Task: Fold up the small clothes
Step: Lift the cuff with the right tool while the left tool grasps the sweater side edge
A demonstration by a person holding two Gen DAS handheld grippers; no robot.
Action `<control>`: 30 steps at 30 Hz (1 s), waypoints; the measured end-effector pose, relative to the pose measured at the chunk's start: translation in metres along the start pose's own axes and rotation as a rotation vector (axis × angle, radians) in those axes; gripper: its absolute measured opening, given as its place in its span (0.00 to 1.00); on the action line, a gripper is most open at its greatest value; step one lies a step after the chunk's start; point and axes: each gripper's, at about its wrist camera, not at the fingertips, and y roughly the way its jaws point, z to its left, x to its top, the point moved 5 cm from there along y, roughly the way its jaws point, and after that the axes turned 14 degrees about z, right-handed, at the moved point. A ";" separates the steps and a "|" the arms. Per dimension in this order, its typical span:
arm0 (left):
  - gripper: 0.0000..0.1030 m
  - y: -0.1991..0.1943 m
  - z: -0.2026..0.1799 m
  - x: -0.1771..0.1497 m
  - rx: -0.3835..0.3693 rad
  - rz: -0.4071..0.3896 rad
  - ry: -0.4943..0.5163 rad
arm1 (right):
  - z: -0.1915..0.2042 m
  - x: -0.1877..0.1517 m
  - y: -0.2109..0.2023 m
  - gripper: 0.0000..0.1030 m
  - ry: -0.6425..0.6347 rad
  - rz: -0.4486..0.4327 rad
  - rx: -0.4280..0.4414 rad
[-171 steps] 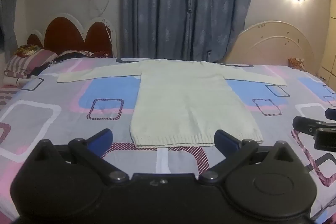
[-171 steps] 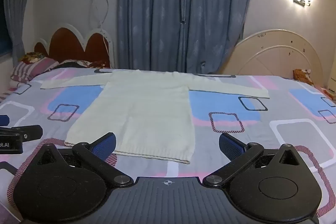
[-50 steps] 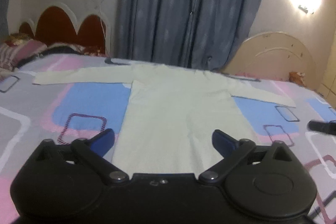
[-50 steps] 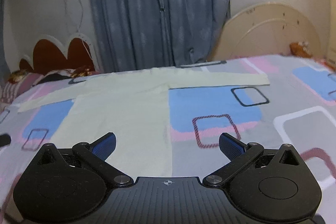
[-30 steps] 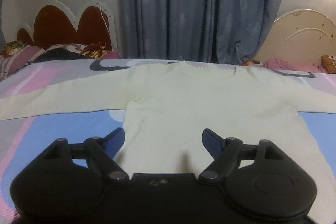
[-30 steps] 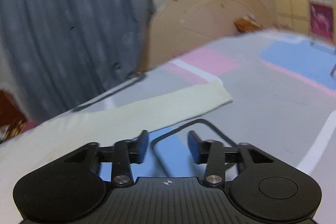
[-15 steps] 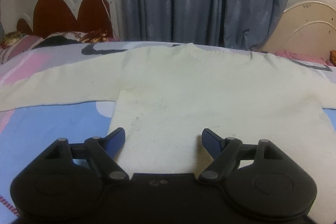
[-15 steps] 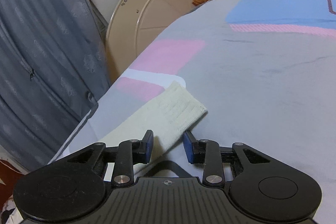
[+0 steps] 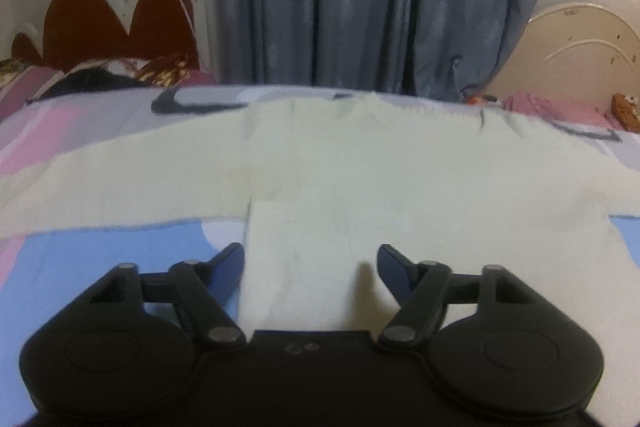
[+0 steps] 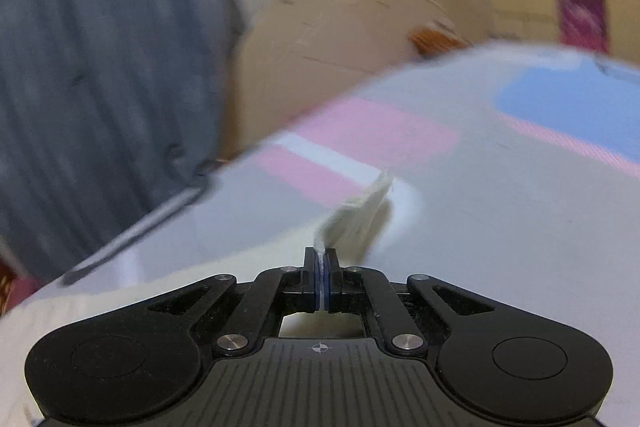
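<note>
The cream knitted long-sleeved sweater (image 9: 360,195) lies flat on the patterned bed (image 9: 100,259), unfolded. The right tongs (image 10: 321,269) are clamped on a sleeve cuff (image 10: 356,215); the left tongs (image 9: 310,259), apart, have just been narrowing around the body's side edge. All folds remain.

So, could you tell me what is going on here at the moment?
A person is starting to fold a cream knitted long-sleeved sweater spread flat on a bed with a grey, pink and blue patterned sheet. The right gripper has just closed on the cuff end of one sleeve, which sticks up beyond its fingertips. The left gripper is open low over the sweater's body near the armpit, its jaws closing in a little, pressing nothing yet.
</note>
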 end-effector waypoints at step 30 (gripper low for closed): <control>0.40 0.033 -0.022 0.036 -0.323 0.029 -0.134 | 0.302 -0.165 -0.017 0.13 -0.414 0.186 0.497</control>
